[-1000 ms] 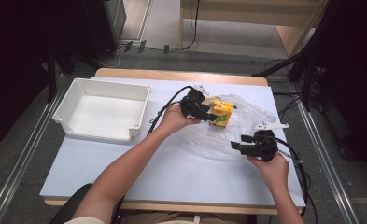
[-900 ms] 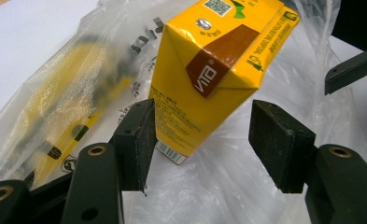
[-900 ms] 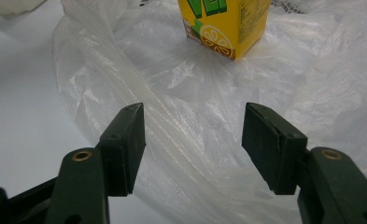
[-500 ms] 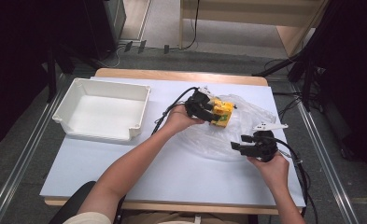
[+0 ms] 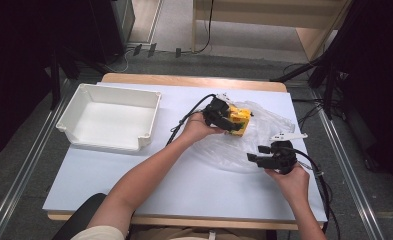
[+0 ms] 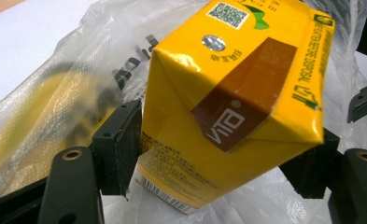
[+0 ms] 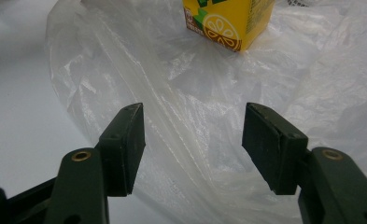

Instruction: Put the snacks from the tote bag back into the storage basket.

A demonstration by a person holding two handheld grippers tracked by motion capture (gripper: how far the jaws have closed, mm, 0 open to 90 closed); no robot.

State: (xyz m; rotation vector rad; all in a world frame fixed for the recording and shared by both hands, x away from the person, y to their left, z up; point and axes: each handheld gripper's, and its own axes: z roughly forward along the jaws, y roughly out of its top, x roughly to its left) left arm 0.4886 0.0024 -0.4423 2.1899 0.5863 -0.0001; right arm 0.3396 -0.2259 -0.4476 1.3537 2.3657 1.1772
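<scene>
Two black tongs work over a crumpled clear plastic bag [image 5: 271,125] on the pale blue counter [image 5: 184,190] in the high view. The left tongs [image 5: 234,121] reach onto the bag's far left part, around a yellow lemon-tea drink carton [image 5: 241,119]. The right tongs [image 5: 251,157] hover at the bag's near edge, and a white rectangular plastic tray [image 5: 104,144] sits well to the left of the bag with nothing in it. From the left gripper view, the carton lies tilted on the bag's film with its silver straw seal facing up, between the two jaws. These have just been opening and now stand spread wide on either side of it, the nearer pad [image 6: 120,144] at most brushing its side rather than squeezing. That looks like a release with the carton put down on top of the bag, though I cannot tell whether any film wraps it. From the right gripper view, the jaws are spread with nothing between them above the wrinkled film, and the carton stands on the bag's far side, well apart. Judging by this, setting the carton on the bag is about done. Opening the bag, getting the carton inside and any use of the tray look not yet begun.
</scene>
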